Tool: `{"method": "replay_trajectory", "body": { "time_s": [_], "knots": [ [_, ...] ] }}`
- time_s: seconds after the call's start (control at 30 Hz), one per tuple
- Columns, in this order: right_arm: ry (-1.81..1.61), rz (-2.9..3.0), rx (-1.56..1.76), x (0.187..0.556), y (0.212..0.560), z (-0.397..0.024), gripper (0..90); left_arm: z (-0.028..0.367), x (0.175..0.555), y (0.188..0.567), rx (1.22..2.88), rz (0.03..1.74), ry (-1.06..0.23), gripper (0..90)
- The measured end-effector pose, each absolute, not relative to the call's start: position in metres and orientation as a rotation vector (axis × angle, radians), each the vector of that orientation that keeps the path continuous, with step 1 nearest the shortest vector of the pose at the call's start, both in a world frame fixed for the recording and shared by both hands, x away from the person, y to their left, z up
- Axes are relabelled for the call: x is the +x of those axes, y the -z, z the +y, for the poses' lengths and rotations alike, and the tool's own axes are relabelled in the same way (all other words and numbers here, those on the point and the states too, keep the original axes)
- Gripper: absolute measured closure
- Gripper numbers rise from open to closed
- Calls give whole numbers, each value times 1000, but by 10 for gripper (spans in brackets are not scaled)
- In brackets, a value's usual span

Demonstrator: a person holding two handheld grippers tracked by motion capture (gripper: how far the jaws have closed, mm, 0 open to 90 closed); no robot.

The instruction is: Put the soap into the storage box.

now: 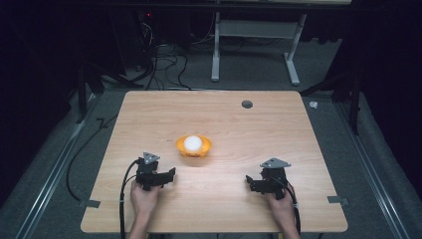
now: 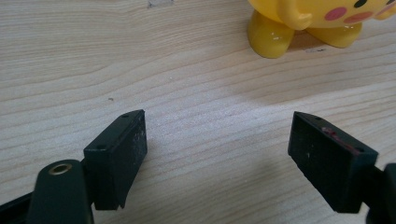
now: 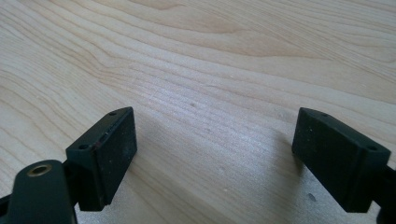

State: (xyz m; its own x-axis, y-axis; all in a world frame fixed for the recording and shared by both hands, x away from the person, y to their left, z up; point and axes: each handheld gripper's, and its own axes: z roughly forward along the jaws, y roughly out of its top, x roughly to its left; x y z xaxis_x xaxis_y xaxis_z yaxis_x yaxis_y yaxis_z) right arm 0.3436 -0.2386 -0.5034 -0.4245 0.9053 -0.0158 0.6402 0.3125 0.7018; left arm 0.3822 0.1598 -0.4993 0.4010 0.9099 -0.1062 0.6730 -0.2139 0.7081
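With both tongs, left and right, gaping empty, I'd ease the left squarely toward the glossy yellow round figurine bowl standing mid-counter, straddling it before closing.

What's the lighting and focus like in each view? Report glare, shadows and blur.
High view: the room is dark around the lit table, and the white ball in the yellow bowl is washed out. Left gripper view: glossy highlights on the bowl's yellow foot; the near jaws are soft. Right gripper view: a soft shadow on the wood beside the right-hand jaw; grain sharp farther off.
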Motion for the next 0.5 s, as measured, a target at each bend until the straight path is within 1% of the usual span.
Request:
{"method": "replay_trajectory", "body": {
  "time_s": [0.3,0.37,0.5],
  "knots": [
    [-879,2176,1373,344,503,-239,147,153,383,505,2017,1325,-538,188],
    [-879,2176,1374,344,503,-239,147,151,382,507,2014,1307,-540,152],
    [-879,2176,1374,344,503,-239,147,150,382,507,2009,1308,-543,146]
  ]
}}
